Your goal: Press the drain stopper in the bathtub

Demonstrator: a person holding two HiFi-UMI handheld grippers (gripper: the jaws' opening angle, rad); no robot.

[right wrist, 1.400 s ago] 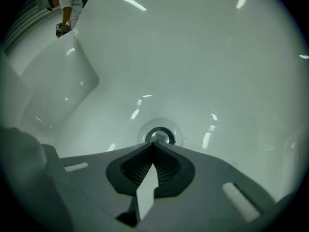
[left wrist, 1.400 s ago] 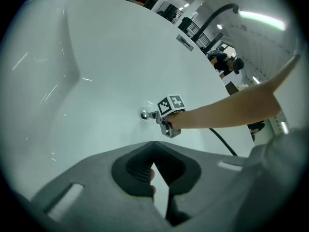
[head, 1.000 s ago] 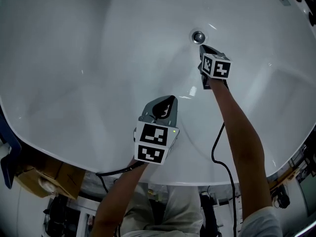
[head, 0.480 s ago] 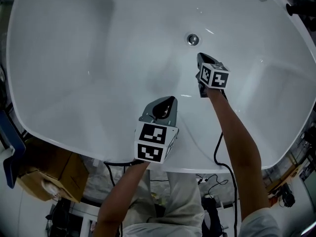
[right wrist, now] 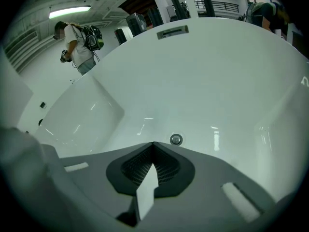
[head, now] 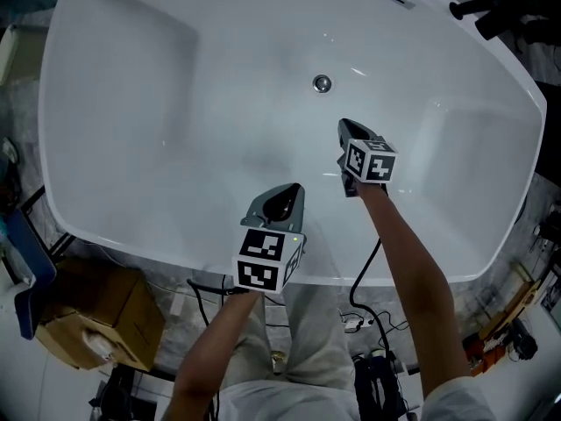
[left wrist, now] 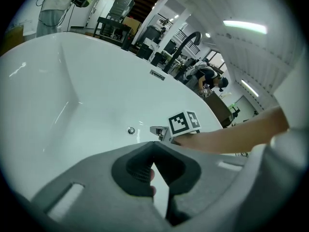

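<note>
The round chrome drain stopper (head: 323, 83) sits in the floor of the white bathtub (head: 158, 103). My right gripper (head: 343, 124) hangs above the tub floor, a short way on the near side of the stopper and apart from it, jaws shut on nothing. In the right gripper view the stopper (right wrist: 176, 139) lies just past the shut tips of the right gripper (right wrist: 153, 144). My left gripper (head: 296, 189) hovers over the tub's near wall, shut and empty. From the left gripper view, the stopper (left wrist: 131, 130) lies beyond the left gripper's (left wrist: 153, 144) tips.
An overflow plate (right wrist: 172, 32) is on the tub's far wall, with black faucet fittings (head: 473, 3) at the far rim. A cardboard box (head: 96, 310) and cables (head: 359, 318) lie on the floor outside the near rim. A person (right wrist: 79, 42) stands beyond the tub.
The right gripper has drawn back from the drain stopper toward the near side. The head view has pulled back and shows the whole tub. The left gripper has held its place.
</note>
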